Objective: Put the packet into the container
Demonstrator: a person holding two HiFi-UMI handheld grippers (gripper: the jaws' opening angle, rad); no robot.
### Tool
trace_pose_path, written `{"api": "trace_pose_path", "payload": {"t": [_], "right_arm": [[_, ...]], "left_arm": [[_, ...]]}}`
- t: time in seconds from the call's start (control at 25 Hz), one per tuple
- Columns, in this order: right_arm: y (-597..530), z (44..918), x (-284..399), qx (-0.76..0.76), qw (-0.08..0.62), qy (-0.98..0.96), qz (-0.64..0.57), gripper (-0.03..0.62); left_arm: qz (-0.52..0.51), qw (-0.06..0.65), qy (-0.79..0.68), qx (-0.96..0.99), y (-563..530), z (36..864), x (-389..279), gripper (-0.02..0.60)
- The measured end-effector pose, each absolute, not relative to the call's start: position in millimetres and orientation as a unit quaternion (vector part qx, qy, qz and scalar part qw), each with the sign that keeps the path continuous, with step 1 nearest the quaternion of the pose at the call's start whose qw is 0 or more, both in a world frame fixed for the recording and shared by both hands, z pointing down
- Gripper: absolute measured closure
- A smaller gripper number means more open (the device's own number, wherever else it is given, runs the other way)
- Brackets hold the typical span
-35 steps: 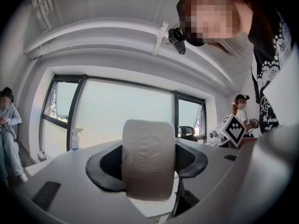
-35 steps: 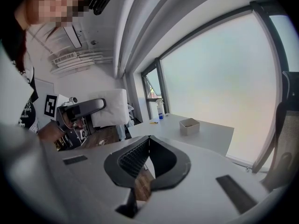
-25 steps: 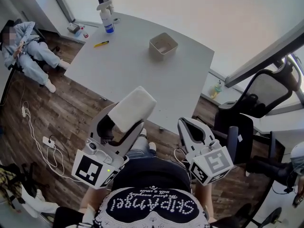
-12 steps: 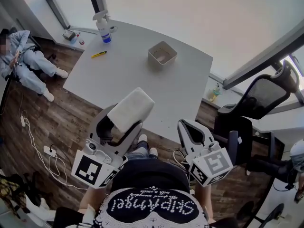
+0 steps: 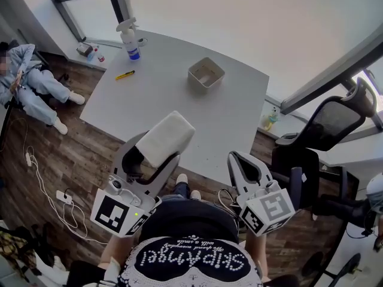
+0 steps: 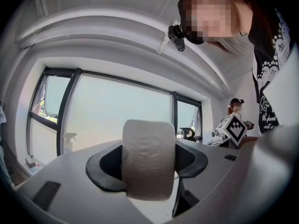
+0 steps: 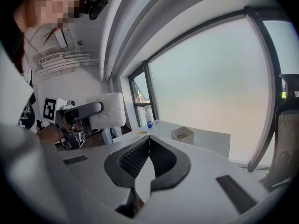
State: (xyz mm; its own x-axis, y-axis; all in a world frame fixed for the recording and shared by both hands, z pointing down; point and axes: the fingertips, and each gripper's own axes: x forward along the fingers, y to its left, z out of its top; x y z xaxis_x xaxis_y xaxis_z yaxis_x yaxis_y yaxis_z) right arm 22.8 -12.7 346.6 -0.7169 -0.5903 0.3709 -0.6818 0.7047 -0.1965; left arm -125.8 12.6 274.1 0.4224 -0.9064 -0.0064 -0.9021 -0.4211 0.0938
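Note:
My left gripper (image 5: 157, 141) is shut on a white packet (image 5: 167, 137), held level over the near edge of the grey table (image 5: 149, 94). In the left gripper view the packet (image 6: 148, 160) fills the gap between the jaws. The beige square container (image 5: 206, 73) stands on the far part of the table, well beyond the packet, and shows small in the right gripper view as the container (image 7: 182, 134). My right gripper (image 5: 238, 167) is shut with nothing in it, near the table's front right corner. The right gripper view also shows the left gripper holding the packet (image 7: 107, 110).
A spray bottle (image 5: 129, 38) and a yellow-black pen (image 5: 125, 75) lie at the table's far left. A black office chair (image 5: 326, 127) stands to the right. A seated person (image 5: 27, 82) is at the far left on the wooden floor, with cables (image 5: 45, 178) lying nearby.
Both grippers and the view have shifted slightly toward the table; the left still holds the packet, the right stays shut. The container now sits a little nearer in the head view.

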Motion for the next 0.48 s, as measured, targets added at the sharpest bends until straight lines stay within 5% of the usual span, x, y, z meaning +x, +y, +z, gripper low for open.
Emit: {"api": "trace_pose_path", "payload": {"t": [0.48], "right_arm": [[-8.6, 353.3, 17.7, 0.369, 0.137, -0.902, 0.176, 0.582]], "left_arm": [[-0.026, 0.042, -0.525, 0.849, 12.2, 278.6, -134.6, 0.304]]}}
